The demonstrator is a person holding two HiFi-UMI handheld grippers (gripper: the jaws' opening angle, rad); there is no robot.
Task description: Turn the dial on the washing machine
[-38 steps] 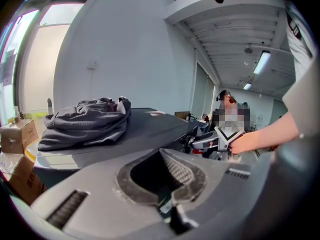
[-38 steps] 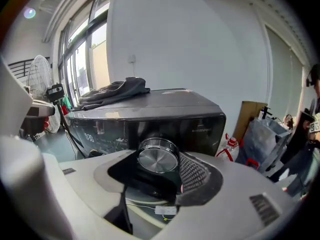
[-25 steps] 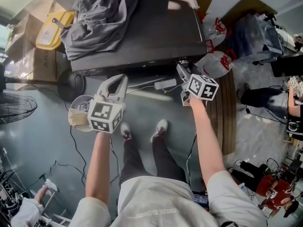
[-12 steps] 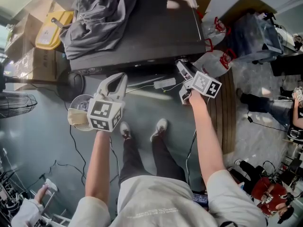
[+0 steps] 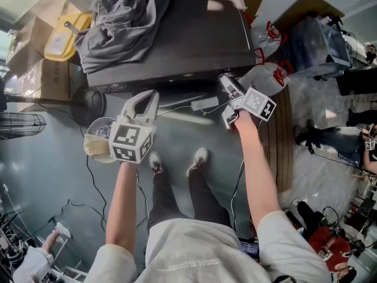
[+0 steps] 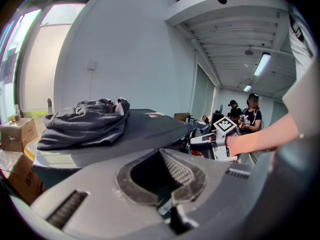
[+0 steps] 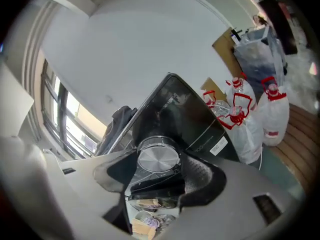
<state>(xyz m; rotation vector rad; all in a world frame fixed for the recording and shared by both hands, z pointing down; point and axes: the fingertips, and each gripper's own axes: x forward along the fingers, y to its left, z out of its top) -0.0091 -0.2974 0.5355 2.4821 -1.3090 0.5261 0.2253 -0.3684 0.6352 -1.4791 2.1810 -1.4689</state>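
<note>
Gripping: right gripper (image 5: 226, 81) (image 7: 160, 165) has its jaws closed on the dial (image 7: 157, 156), one dark pad on each side of the round brushed-metal face.
Dial location: on the dark front panel of the washing machine (image 5: 194, 34) (image 7: 187, 111), towards the panel's right end. In the head view the gripper covers it.
Right gripper pose: pushed up to the machine's front edge, marker cube tilted, forearm stretched out behind it.
Left gripper: (image 5: 152, 96) (image 6: 161, 151) jaw tips meet and nothing sits between them.
Left gripper position: held in the air in front of the machine, clear of it and well apart from the dial.
Cross-check: left gripper view shows the right gripper (image 6: 212, 138) against the machine's front, with the hand behind it.
Machine top: flat and dark, with a heap of grey clothes (image 5: 121, 22) (image 6: 85, 121) lying on its left part.
Right of machine: clear plastic jugs with red handles (image 5: 268, 75) (image 7: 245, 119) standing on the floor beside a wooden pallet (image 5: 284, 140).
Left of machine: cardboard boxes (image 5: 38, 55) (image 6: 15, 134) and a yellow container (image 5: 63, 34).
Floor: a clear cup (image 5: 99, 139) below the left gripper, and a fan (image 5: 23, 131) at the far left.
Background: people (image 6: 245, 115) standing far back in the room.
</note>
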